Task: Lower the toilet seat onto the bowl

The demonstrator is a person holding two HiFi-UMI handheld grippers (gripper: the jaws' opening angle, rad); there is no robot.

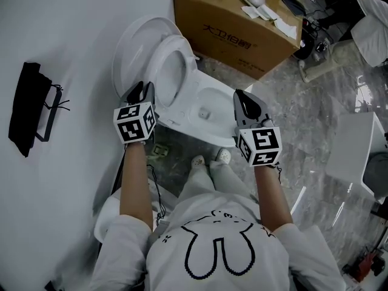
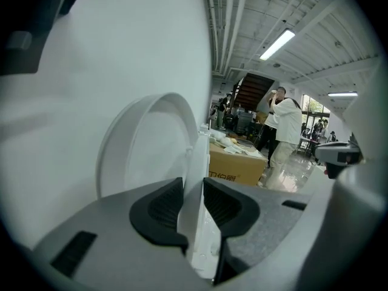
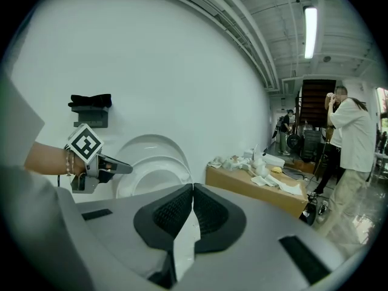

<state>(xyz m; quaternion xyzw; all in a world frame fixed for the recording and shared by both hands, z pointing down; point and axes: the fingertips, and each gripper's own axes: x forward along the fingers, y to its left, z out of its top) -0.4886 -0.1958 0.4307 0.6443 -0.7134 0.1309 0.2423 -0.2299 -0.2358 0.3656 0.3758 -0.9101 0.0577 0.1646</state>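
White toilet seat (image 2: 197,162) sits clamped in the left claw (image 2: 194,208); best eased down slowly, with the closed right claw (image 3: 193,208) clear of the bowl (image 1: 182,129) beneath.

The seat (image 1: 168,71), lid (image 1: 129,47) and bowl (image 1: 209,111) are seen in white against a white wall (image 1: 60,41). The left gripper (image 1: 144,90) and right gripper (image 1: 238,94) are coloured grey, with black ribbed pads (image 2: 163,208) and cubes (image 1: 134,122) patterned in black-and-white squares. The box (image 1: 230,38) is brown with dark print, the floor (image 1: 315,108) grey-marbled, the holder (image 1: 30,108) black. The shirt (image 1: 218,229) is white, marked with a black rabbit outline.
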